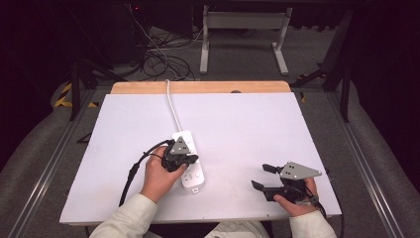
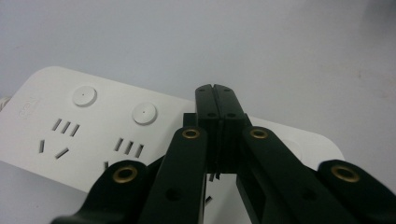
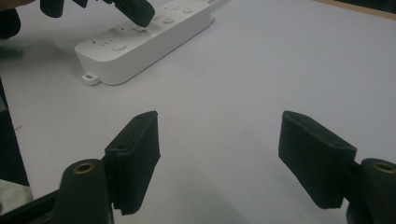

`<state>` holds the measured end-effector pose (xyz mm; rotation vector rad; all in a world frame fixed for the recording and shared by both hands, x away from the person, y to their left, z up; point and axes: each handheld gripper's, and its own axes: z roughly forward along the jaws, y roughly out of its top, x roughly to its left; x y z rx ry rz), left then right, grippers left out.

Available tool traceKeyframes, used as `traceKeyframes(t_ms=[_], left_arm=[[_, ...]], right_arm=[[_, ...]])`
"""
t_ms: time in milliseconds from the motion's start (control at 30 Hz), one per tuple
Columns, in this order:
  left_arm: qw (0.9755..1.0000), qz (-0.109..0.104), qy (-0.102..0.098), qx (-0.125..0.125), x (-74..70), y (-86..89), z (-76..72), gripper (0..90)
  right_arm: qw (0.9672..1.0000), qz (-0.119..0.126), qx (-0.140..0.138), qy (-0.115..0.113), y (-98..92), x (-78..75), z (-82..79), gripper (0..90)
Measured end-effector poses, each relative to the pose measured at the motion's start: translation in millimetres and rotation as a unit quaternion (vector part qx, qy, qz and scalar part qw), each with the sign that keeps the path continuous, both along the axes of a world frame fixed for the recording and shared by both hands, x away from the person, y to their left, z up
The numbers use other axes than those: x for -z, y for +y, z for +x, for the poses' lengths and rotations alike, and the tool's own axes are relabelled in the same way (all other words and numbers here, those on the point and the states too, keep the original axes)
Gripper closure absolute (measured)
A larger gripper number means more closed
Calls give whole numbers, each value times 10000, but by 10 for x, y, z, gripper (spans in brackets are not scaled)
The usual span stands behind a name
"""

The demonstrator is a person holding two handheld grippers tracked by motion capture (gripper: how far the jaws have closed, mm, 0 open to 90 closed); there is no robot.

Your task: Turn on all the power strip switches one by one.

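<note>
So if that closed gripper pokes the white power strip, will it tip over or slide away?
The power strip probably won't tip: it lies flat, long and low on the table. It looks like hard, smooth plastic on a smooth top, so a sideways poke from the shut left gripper could slide it. Its white cable looks bendy and would likely trail along.

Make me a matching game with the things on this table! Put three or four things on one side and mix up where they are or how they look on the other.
Things:
1. left gripper
2. right gripper
3. power strip
4. table

States:
A. white top with a wooden far edge
B. jaws wide apart, nothing between them
C. white, lying flat with round buttons on it
D. jaws shut, tips over the round buttons

Pairs: 1-D, 2-B, 3-C, 4-A
</note>
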<state>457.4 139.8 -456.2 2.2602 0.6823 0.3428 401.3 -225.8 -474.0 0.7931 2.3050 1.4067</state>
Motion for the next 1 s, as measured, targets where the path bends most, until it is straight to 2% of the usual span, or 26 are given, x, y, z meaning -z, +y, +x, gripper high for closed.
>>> traceKeyframes(t_ms=[200, 467, 833, 1000], left_arm=[[10000, 42, 9, -14, 29, -7, 11, 900], [10000, -2, 31, -23, 43, -1, 8, 900], [9999, 110, -71, -45, 60, -24, -16, 900], [9999, 74, -33, -66, 67, -23, -12, 900]], right_arm=[[10000, 3, -5, 7, 1, 2, 3, 301], [10000, 14, -8, 13, -3, 1, -2, 301], [10000, 22, -8, 33, 0, 3, -4, 300], [10000, 24, -6, 41, 2, 5, -5, 300]])
